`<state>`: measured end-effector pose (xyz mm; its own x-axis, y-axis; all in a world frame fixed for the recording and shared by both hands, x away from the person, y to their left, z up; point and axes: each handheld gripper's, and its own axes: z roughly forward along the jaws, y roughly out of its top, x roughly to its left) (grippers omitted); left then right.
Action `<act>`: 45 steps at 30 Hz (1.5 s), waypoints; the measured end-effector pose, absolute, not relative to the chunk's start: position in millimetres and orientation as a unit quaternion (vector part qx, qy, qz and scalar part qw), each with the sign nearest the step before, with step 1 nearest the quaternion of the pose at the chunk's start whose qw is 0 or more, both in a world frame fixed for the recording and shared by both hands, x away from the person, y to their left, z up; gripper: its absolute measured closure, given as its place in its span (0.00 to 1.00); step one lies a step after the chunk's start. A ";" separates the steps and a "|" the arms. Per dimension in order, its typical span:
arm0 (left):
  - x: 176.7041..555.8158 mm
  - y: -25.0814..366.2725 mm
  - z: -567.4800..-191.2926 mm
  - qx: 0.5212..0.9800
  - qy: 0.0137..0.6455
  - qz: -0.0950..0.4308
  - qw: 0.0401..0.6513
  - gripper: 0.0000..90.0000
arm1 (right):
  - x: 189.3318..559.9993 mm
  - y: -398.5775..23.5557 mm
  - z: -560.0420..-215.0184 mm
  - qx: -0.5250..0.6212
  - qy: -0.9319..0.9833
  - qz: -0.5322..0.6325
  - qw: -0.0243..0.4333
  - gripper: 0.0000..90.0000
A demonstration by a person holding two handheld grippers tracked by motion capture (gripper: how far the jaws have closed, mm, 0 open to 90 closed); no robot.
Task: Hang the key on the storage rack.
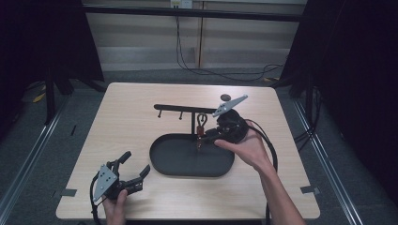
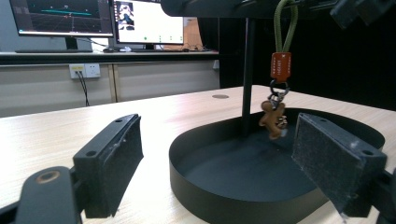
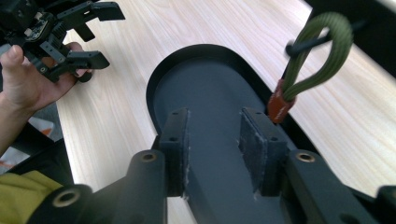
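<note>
Seemingly we have the keychain (image 1: 201, 125) already hung on the stand (image 1: 192, 111), our right gripper (image 3: 212, 135) released beside it, left gripper (image 1: 136, 169) idling agape at seven o'clock.

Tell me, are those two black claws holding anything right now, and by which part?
Nothing is held. The left gripper is open over the wooden table; the right gripper is open beside the hanging olive-green cord keychain.

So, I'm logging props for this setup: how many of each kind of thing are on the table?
Black oval tray: 1
Black hanging stand rising from the tray: 1
Keychain with green loop, on the stand: 1
Small dark disc near the far edge: 1
Total: 4
</note>
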<state>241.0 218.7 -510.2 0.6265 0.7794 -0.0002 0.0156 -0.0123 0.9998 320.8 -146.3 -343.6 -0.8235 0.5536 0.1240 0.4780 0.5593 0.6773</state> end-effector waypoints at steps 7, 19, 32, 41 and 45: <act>241.0 218.7 -510.2 0.644 0.308 0.302 0.631 0.18 | 304.9 -159.2 -364.0 0.309 0.854 0.411 0.073 0.60; 241.0 218.7 -510.2 0.644 0.308 0.301 0.633 0.18 | 283.3 -183.6 -413.1 0.352 0.783 0.503 0.101 0.33; 240.9 218.4 -510.2 0.643 0.309 0.301 0.633 0.18 | 245.4 -217.1 -467.4 0.403 0.704 0.555 0.183 0.20; 240.9 218.8 -510.1 0.645 0.308 0.301 0.632 0.18 | 231.3 -224.0 -504.7 0.404 0.664 0.576 0.254 0.22; 240.9 218.9 -510.1 0.645 0.308 0.302 0.631 0.18 | 228.9 -222.2 -506.7 0.396 0.654 0.583 0.274 0.22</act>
